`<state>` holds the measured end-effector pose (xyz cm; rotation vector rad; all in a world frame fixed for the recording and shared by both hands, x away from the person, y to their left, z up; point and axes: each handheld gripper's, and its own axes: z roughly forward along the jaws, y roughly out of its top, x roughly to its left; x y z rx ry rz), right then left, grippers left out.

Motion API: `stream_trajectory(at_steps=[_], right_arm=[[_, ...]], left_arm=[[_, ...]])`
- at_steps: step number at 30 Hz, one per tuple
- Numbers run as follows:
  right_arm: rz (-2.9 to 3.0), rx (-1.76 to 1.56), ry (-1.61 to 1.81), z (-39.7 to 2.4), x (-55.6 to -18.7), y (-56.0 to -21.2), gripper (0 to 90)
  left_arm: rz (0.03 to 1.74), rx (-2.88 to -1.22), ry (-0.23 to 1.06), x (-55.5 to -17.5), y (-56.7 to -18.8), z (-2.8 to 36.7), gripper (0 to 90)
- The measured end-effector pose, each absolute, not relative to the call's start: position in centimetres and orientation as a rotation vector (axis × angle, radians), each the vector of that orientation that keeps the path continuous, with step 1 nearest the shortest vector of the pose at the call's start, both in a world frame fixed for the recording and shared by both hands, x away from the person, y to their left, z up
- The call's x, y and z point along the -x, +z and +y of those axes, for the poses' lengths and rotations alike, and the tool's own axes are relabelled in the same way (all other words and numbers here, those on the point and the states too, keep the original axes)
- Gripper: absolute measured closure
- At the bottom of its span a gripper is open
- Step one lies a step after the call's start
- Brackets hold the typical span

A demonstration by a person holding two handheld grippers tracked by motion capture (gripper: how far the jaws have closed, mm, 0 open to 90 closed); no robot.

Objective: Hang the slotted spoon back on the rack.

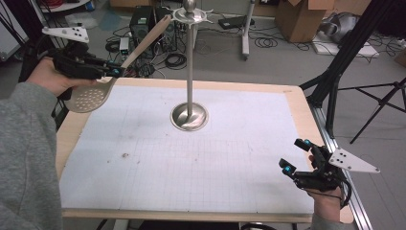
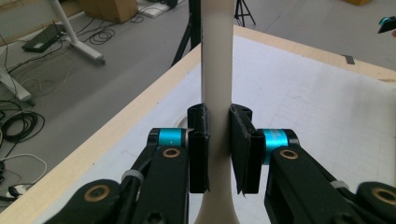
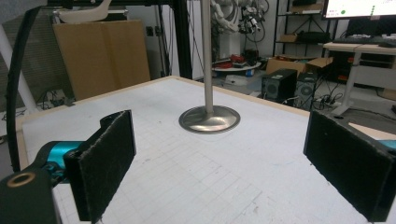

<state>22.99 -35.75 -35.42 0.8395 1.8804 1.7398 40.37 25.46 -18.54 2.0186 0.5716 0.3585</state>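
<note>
**Slotted spoon held up beside the metal stand**

The left gripper (image 1: 112,72) pinches the pale handle of a beige perforated skimmer spoon (image 1: 91,98), held in the air left of the tall steel stand with round base (image 1: 189,116). The handle's tip leans against the stand's top. The right gripper (image 1: 293,157), jaws spread with nothing between them, hovers near the table's edge, right of the stand.

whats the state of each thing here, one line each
slotted spoon: off the table, tilted, handle end up by the stand's top ring, whether it touches I cannot tell
left gripper: shut on the spoon's handle
right gripper: open, nothing between its pads
metal stand: upright on the table, nothing hanging from its ring
</note>
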Motion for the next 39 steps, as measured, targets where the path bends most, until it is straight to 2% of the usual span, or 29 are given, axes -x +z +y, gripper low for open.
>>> stream_trajectory(at_steps=[18, 39], right_arm=[[1.870, -0.836, 1.744, -36.0, -22.9, -35.3, 8.5], [1.856, -0.833, 1.749, -36.5, -22.6, -35.1, 8.5]], left_arm=[[0.614, -2.109, 0.385, -42.2, -20.8, 21.7, 78.0], [0.661, -2.120, 0.421, -44.4, -22.8, 17.5, 77.8]])
